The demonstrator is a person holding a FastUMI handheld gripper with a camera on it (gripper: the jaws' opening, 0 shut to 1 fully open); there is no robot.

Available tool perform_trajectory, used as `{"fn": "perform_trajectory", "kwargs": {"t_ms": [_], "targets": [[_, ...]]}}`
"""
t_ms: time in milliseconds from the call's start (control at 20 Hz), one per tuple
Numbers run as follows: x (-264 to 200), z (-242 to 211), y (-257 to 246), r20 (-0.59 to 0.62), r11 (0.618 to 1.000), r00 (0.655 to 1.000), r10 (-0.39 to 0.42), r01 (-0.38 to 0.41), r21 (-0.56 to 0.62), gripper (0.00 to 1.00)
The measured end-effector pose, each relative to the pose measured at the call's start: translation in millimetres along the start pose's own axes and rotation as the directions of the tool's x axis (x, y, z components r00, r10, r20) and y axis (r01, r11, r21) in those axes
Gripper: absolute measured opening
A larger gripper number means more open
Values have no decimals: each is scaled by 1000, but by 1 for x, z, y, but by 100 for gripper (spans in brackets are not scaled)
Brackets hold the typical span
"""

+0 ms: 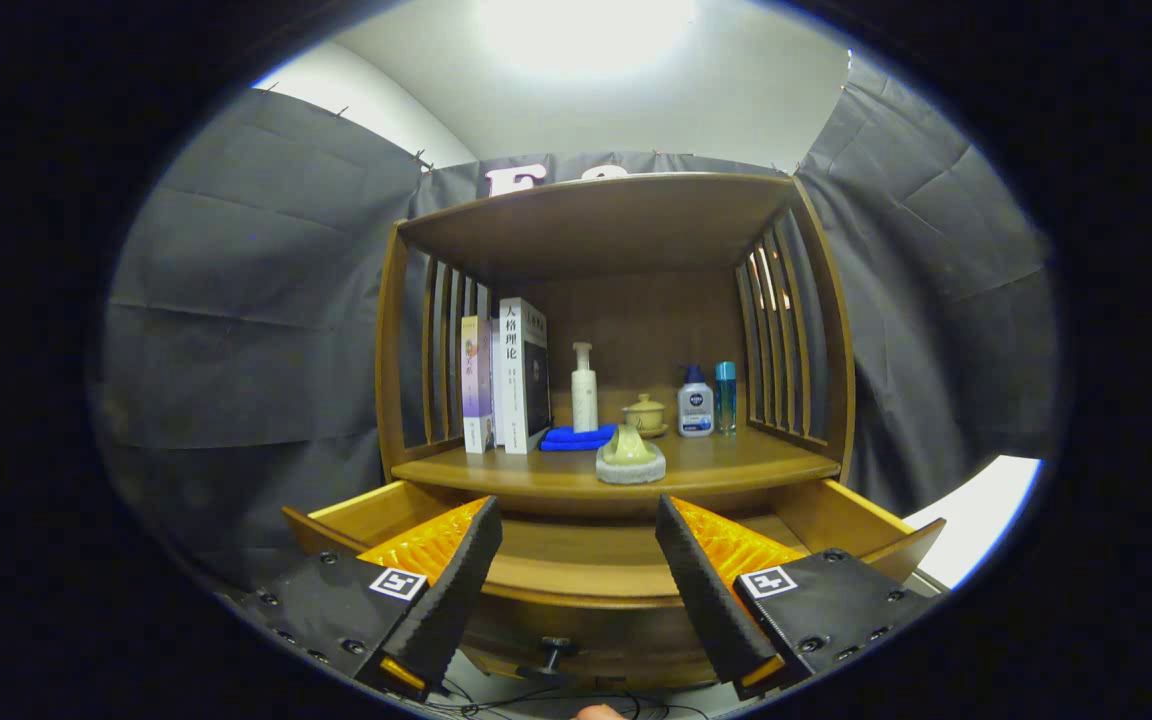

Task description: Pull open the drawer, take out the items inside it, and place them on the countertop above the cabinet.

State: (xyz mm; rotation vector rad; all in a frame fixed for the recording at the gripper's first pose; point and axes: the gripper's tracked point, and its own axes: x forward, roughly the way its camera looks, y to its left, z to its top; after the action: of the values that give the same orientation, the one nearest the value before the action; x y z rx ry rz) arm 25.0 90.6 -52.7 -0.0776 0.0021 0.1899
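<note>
Gripper [576,555] fingers [461,570] spread wide, holding nothing.

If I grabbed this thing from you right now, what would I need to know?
Tongs: open, holding nothing, hovering over the pulled-out drawer.
Drawer: already open; the part of its inside between the fingers looks bare, the rest is hidden behind them.
Countertop: a small pale piece on a grey round base sits near the front edge, with a folded blue cloth behind it, beside books and bottles.
Left: check the drawer for anything remaining and move it up.
</note>
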Motion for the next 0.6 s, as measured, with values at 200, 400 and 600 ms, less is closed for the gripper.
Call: {"fn": "perform_trajectory", "kwargs": {"t_ms": [200,400,600], "targets": [[-11,-26,10,-17,1000,1000,8,-8,-10,98],[-23,-40,15,10,1000,1000,-9,9,-30,98],[-33,-83,20,-85,1000,996,-20,21,7,98]]}}
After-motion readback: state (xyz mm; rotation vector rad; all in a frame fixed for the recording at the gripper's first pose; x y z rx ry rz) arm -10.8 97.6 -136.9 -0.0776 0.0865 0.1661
